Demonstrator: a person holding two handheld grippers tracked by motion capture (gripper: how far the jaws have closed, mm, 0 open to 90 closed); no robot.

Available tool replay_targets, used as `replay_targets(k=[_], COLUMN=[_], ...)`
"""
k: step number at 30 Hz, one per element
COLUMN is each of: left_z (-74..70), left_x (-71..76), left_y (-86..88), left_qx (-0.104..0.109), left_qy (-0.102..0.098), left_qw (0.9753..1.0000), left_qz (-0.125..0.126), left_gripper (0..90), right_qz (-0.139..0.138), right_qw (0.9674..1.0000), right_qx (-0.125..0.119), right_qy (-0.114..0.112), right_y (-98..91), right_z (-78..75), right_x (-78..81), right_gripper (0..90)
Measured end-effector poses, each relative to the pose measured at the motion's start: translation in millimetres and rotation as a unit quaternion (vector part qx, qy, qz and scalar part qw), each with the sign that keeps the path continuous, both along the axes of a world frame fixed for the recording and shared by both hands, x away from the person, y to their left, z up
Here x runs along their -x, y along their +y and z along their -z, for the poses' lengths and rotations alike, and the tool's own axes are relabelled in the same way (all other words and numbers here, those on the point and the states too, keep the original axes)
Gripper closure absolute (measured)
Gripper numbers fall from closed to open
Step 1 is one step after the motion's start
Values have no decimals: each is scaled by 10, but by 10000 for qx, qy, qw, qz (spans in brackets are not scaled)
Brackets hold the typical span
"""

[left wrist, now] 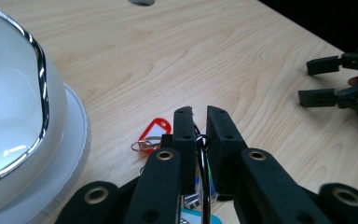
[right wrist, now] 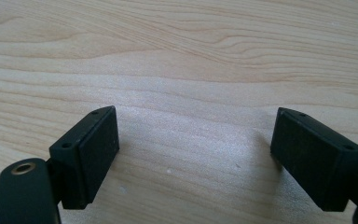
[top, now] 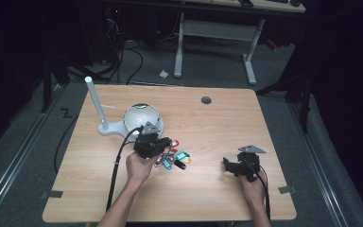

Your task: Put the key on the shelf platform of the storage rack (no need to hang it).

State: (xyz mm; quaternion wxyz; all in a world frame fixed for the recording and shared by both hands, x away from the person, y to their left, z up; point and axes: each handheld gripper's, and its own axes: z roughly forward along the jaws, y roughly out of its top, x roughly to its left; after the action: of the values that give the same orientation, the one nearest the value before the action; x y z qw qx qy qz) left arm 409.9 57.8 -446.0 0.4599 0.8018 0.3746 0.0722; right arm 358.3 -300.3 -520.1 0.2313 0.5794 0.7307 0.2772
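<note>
Two tongs: left tongs (left wrist: 199, 122) pinched narrow on the key ring (left wrist: 204, 161) of tagged keys beside the white dome lamp (top: 141, 118); right tongs (right wrist: 196, 154) wide, idle over the table (right wrist: 177, 56); lifting seems left

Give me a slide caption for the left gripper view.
Left gripper shut on the key ring of a tagged key bunch, beside a white domed stand.

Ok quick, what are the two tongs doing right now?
Left tongs: closed on the key ring of the bunch of key tags.
Right tongs: open, holding nothing.
</note>
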Motion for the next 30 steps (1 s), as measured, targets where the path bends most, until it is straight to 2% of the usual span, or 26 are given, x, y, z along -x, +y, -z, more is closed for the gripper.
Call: replay_targets(k=[1, 6, 13, 16, 20, 30], left_z=[-17, -122, -334, -372, -497, -796], left_x=[0, 7, 24, 7, -11, -58], left_y=[8, 32, 90, 101, 151, 249], left_qx=[47, 17, 207, 233, 334, 337], left_qy=[28, -11, -91, -65, -61, -239], left_qw=[10000, 10000, 9996, 9994, 9990, 9987], left_qz=[14, 89, 189, 244, 306, 292], left_gripper=[830, 831, 831, 831, 831, 831], right_qz=[3, -6, -3, -1, 1, -2], right_qw=[10000, 10000, 10000, 10000, 10000, 10000], right_qx=[-2, 2, 0, -1, -5, -3], right_qy=[3, -5, -1, -2, 4, 4], right_y=[1, -1, 0, 0, 0, -1], right_z=[0, 0, 0, 0, 0, 0], right_x=[0, 0, 0, 0, 0, 0], right_gripper=[154, 154, 154, 154, 154, 153])
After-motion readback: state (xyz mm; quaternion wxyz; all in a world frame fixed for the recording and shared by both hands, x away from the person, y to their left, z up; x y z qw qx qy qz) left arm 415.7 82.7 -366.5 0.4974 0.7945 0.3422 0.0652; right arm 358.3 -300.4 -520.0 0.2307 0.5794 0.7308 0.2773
